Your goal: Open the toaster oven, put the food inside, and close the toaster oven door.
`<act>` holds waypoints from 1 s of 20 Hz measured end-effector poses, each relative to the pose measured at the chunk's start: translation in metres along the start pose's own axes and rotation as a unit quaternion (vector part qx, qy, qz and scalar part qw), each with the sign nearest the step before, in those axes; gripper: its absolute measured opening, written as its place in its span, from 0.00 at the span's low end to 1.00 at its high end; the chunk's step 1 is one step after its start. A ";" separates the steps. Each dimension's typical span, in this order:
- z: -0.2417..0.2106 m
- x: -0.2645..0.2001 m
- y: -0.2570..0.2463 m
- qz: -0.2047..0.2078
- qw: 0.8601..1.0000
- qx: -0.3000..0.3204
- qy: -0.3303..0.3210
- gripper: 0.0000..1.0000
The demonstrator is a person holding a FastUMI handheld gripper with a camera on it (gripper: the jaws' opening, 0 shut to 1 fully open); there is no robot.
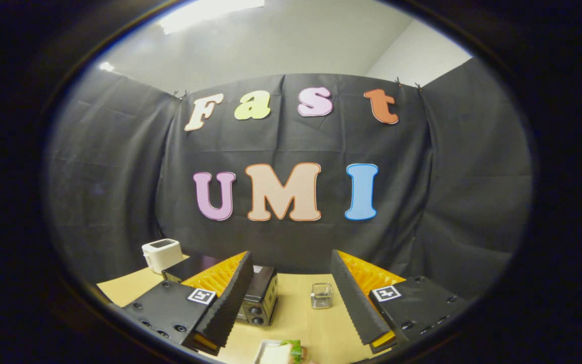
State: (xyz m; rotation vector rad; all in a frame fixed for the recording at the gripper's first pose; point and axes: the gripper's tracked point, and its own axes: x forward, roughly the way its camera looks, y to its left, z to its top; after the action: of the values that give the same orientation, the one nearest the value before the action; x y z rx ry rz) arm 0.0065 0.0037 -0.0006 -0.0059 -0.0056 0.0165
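1. My tongs (291, 323) stand spread wide, pinching nothing; each finger has a ribbed, saw-toothed inner face and carries a square black-and-white marker tag.
2. The toaster oven (259, 298), a dark boxy metal unit with round knobs, sits at about eleven o'clock, partly behind my left finger.
3. The food (290, 352), pale bread with a green leaf on a white dish, lies nearest me, at six o'clock.
4. A small clear glass cube (322, 295) stands at one o'clock on the smooth tan table (316, 328).
5. A white rounded toaster (162, 254) sits far off at ten o'clock.
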 end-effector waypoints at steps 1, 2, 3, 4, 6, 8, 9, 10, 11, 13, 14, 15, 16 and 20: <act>0.000 0.002 0.004 0.005 1.000 0.001 -0.001 0.96; -0.003 0.003 0.008 0.010 1.000 0.003 -0.003 0.96; -0.005 0.005 0.013 0.014 1.000 0.006 -0.003 0.96; -0.009 0.007 0.018 0.018 1.000 0.009 -0.003 0.96; -0.019 0.012 0.031 0.025 1.000 0.018 -0.001 0.96; -0.034 0.019 0.048 0.033 0.999 0.025 0.003 0.96; -0.041 0.023 0.057 0.036 0.999 0.027 0.003 0.96; -0.048 0.027 0.065 0.037 0.999 0.029 0.001 0.96; -0.055 0.031 0.075 0.039 0.999 0.031 -0.001 0.96; -0.074 0.038 0.098 0.048 0.998 0.036 -0.005 0.96; -0.083 0.041 0.109 0.051 0.998 0.042 -0.010 0.96; -0.092 0.045 0.119 0.054 0.997 0.051 -0.015 0.96; -0.102 0.048 0.126 0.051 0.997 0.063 -0.020 0.96; -0.140 0.062 0.147 0.033 0.995 0.091 -0.024 0.96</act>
State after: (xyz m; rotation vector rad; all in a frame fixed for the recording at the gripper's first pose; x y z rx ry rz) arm 0.0668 0.1510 -0.1416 0.1767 -0.0517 0.0834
